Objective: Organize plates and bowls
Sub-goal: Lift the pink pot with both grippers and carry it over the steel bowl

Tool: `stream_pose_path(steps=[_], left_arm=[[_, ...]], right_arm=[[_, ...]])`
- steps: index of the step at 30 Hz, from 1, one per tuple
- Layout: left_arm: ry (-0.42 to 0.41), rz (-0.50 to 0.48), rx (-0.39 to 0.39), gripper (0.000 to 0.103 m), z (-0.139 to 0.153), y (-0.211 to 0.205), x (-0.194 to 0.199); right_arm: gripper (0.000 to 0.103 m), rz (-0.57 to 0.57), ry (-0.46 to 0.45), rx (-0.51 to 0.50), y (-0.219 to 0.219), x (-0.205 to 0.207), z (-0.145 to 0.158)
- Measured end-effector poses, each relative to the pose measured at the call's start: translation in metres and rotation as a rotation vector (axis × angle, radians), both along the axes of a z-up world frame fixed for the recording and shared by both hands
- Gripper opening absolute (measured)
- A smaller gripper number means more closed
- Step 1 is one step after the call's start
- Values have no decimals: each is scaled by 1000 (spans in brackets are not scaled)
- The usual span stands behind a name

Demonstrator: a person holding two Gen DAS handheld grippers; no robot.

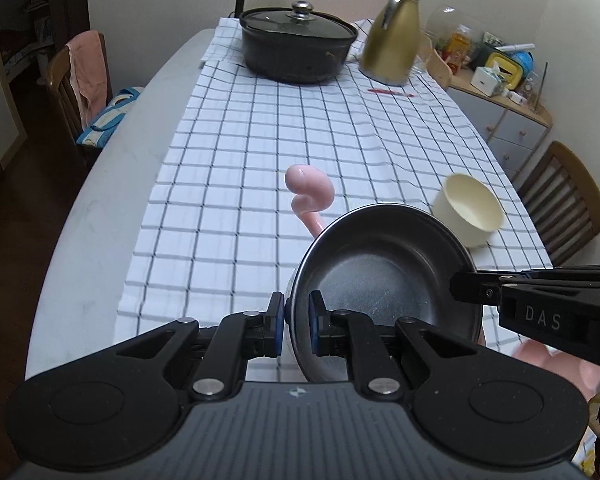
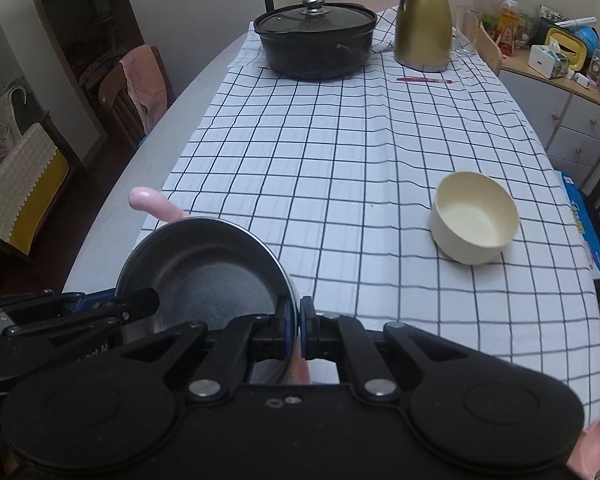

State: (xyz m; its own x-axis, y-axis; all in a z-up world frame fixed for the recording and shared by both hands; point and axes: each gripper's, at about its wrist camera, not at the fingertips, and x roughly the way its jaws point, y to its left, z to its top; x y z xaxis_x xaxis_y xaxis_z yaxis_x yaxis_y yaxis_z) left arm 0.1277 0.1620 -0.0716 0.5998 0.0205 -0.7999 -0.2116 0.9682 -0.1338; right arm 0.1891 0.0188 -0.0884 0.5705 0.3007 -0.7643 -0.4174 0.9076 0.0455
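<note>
Both grippers clamp the rim of one steel bowl (image 1: 380, 276) and hold it above the tabletop (image 1: 96, 216). The left gripper (image 1: 296, 316) has its jaws drawn narrow on the bowl's near-left rim, one pad outside the wall and one inside. The right gripper (image 2: 298, 320) pinches the opposite rim the same way, its jaws nearly together with only the thin metal wall between them. In the left wrist view the right gripper comes in from the right edge and reaches the bowl's far-right rim.

A pink curved piece (image 1: 310, 192) sticks out from behind the bowl, just beyond the left jaws; what it belongs to cannot be told. A cream bowl (image 2: 474, 218) stands upright on the checked cloth (image 2: 340, 160), ahead and to the right of the right jaws, well apart from the steel bowl. Far ahead of both jaws, at the far end of the cloth, sit a black lidded pot (image 2: 316, 44) and a gold jug (image 2: 424, 28) beside it, with a red pen (image 2: 424, 79) lying just in front of the jug.
</note>
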Motion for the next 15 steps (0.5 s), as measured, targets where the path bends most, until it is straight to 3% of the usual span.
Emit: stream_pose_path(steps=[8, 15], left_arm=[[21, -30, 19, 11, 3, -40, -34], [68, -44, 34, 11, -12, -65, -56]], right_arm=[[5, -10, 48, 35, -45, -39, -6], [5, -12, 100, 35, -72, -66, -25]])
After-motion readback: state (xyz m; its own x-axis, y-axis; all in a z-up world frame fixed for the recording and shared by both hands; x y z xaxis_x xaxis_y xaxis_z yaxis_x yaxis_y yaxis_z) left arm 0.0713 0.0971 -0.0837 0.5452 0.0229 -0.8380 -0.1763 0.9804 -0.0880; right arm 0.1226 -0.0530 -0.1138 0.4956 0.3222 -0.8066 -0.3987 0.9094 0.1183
